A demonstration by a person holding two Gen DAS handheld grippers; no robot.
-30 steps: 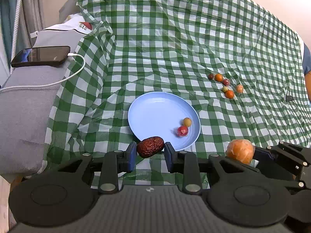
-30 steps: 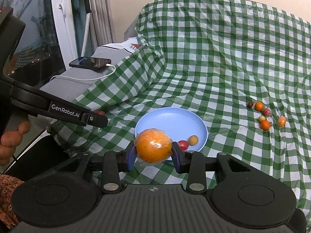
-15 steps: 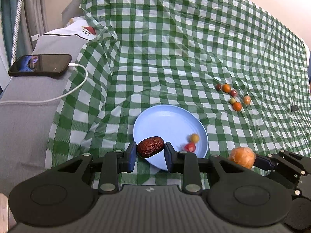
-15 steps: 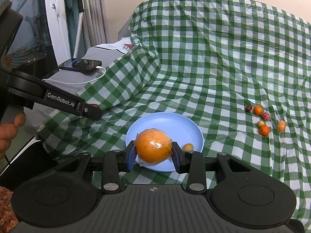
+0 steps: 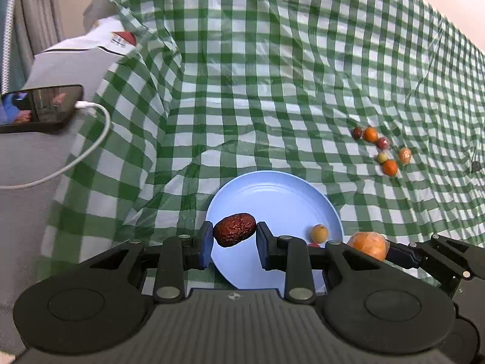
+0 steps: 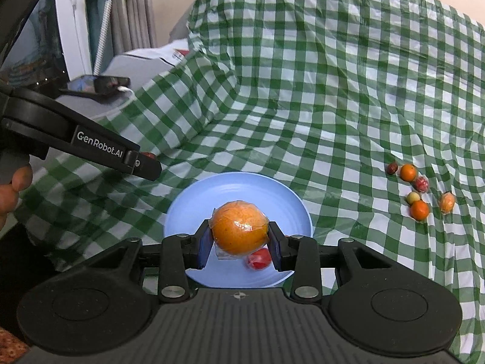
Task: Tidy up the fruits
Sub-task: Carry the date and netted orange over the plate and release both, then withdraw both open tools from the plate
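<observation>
My left gripper (image 5: 233, 244) is shut on a wrinkled dark red date (image 5: 234, 229) and holds it over the near left rim of the light blue plate (image 5: 272, 200). My right gripper (image 6: 239, 244) is shut on a plastic-wrapped orange (image 6: 240, 227) above the same plate (image 6: 236, 188); this orange also shows in the left wrist view (image 5: 368, 244). A small yellow fruit (image 5: 319, 233) and a small red fruit (image 6: 259, 258) lie on the plate. Several small fruits (image 5: 383, 151) lie in a cluster on the cloth to the right, also in the right wrist view (image 6: 416, 192).
A green and white checked cloth (image 5: 272, 75) covers the surface in folds. A phone (image 5: 36, 107) on a white charging cable (image 5: 91, 139) lies on a grey cushion at the left. A person's hand (image 6: 12, 188) holds the left gripper's handle.
Both grippers have moved forward over the plate with their fruits still held. The plate now sits closer and lower in both views.
</observation>
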